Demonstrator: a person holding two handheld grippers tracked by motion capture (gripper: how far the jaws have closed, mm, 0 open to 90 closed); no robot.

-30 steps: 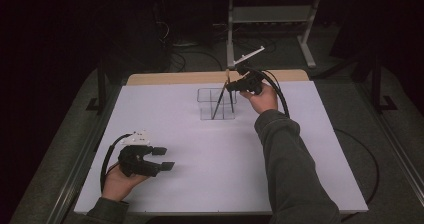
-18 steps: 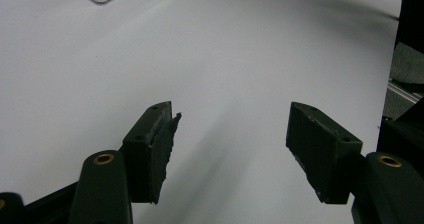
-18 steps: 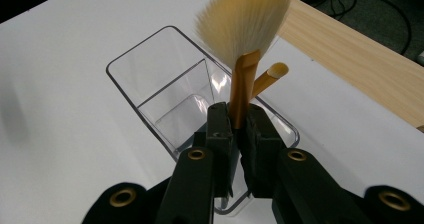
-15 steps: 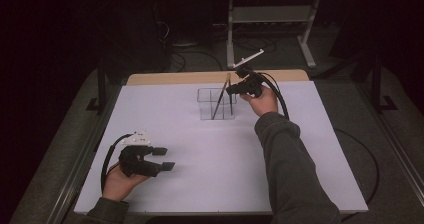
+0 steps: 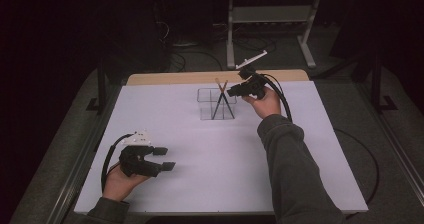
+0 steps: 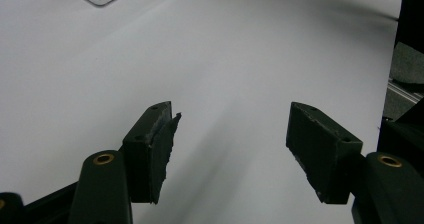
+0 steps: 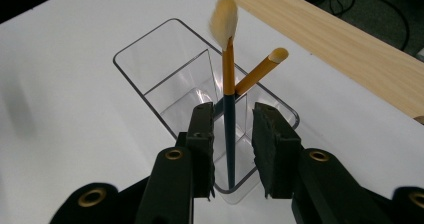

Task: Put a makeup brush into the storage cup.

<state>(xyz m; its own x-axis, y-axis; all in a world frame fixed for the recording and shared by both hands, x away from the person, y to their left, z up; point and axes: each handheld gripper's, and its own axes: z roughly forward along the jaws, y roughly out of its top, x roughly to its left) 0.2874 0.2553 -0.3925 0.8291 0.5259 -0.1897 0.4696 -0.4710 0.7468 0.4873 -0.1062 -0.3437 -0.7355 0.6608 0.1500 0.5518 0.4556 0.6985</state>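
Observation:
A clear plastic organizer [image 5: 216, 104] [image 7: 165, 79] stands at the back middle of the white table. Two brushes with orange and dark handles stand in it, crossed. The fluffy-tipped brush [image 7: 228, 74] [image 5: 223, 98] rises between the jaws of my right gripper [image 7: 233, 119] [image 5: 231, 91], which hovers over the organizer's right end. Its jaws have just been opening, and a narrow gap shows on each side of the handle. The thinner brush [image 7: 260, 71] leans away to the right behind it. My left gripper [image 5: 166, 159] [image 6: 230, 129] rests open at the front left with nothing between its pads.
A wooden strip [image 5: 175, 78] [image 7: 350, 39] runs along the table's far edge. Beyond it on the dark floor are a metal stand [image 5: 270, 14] and cables. Bare white tabletop [image 5: 225, 159] lies between the two hands.
The right gripper's jaws have parted a little around the fluffy-tipped brush, which now stands loose in the organizer. Neither hand has shifted.

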